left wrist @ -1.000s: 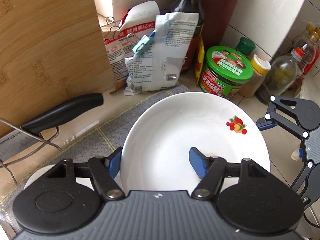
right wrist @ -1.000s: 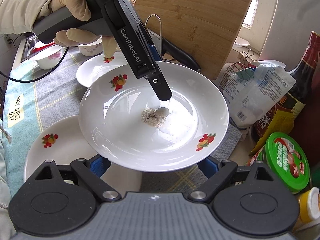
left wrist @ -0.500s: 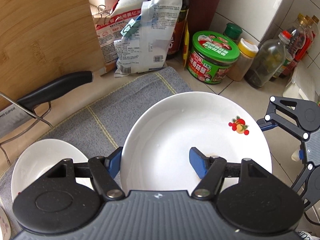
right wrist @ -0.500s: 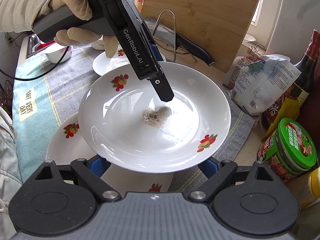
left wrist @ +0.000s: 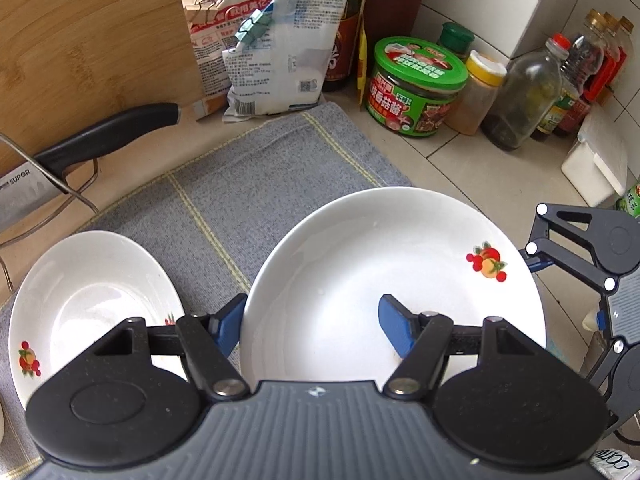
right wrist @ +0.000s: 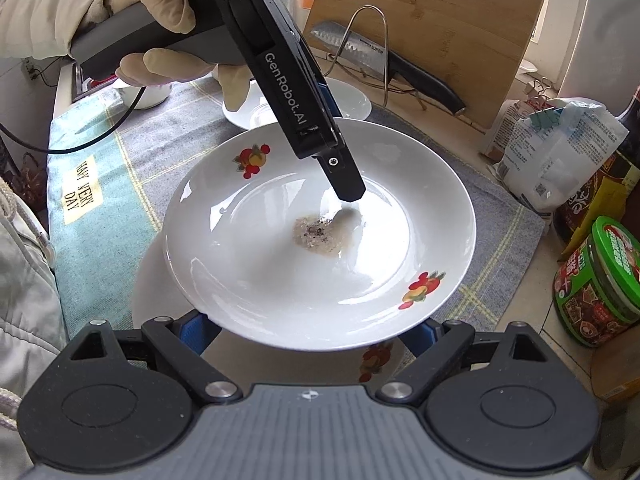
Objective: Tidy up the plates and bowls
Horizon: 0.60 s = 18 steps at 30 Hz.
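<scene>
My left gripper [left wrist: 310,316] is shut on the rim of a white fruit-print plate [left wrist: 400,276] and holds it in the air; one finger lies inside the plate, the other under its edge. In the right wrist view the same plate [right wrist: 280,264] carries a greyish food smear [right wrist: 320,232] and hangs over a second plate [right wrist: 176,304] on the cloth. My right gripper [right wrist: 308,332] is open just beneath the held plate's near rim; I cannot tell if it touches. A third plate [left wrist: 84,300] lies on the grey cloth [left wrist: 260,168].
A knife [left wrist: 92,140] rests in a wire rack against a bamboo cutting board [left wrist: 80,40]. Bags [left wrist: 280,52], a green-lidded tub [left wrist: 416,88] and several bottles [left wrist: 532,92] crowd the back corner. A small white bowl [right wrist: 144,96] sits far left.
The left gripper has carried the plate back and left, away from the bags and jars. More grey cloth and the third plate have come into view. The right gripper stays under it.
</scene>
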Each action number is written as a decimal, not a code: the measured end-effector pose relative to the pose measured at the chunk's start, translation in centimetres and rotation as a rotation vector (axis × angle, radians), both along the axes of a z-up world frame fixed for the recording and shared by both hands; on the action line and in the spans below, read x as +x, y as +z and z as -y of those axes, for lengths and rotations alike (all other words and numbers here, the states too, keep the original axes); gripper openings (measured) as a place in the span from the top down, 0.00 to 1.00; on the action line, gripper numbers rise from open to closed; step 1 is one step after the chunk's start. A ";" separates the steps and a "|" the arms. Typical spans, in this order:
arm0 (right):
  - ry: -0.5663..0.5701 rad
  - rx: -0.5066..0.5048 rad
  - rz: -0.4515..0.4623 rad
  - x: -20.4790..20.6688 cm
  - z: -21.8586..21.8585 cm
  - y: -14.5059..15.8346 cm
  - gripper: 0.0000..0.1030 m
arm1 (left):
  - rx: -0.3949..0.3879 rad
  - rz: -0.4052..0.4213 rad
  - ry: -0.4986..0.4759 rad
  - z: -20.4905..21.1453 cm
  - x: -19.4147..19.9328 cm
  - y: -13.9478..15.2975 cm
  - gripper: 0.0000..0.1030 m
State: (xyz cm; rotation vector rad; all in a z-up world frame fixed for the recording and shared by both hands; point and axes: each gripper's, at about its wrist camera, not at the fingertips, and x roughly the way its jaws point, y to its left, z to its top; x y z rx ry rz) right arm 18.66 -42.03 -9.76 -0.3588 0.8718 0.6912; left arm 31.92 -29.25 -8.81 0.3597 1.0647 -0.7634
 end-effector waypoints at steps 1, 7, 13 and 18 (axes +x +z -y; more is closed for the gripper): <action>0.003 -0.001 -0.004 -0.1 -0.1 -0.1 0.08 | 0.000 -0.003 0.001 0.0 -0.1 -0.1 0.33; 0.017 -0.009 -0.015 -1.1 -0.7 -0.6 0.08 | 0.001 -0.016 0.002 -0.5 -0.9 -0.6 0.33; 0.025 -0.002 -0.028 -1.6 -1.1 -1.0 0.08 | 0.004 -0.022 0.005 -0.9 -1.5 -0.8 0.33; 0.020 0.000 -0.034 -1.9 -1.1 -1.0 0.08 | 0.007 -0.025 0.002 -0.7 -1.7 -0.9 0.33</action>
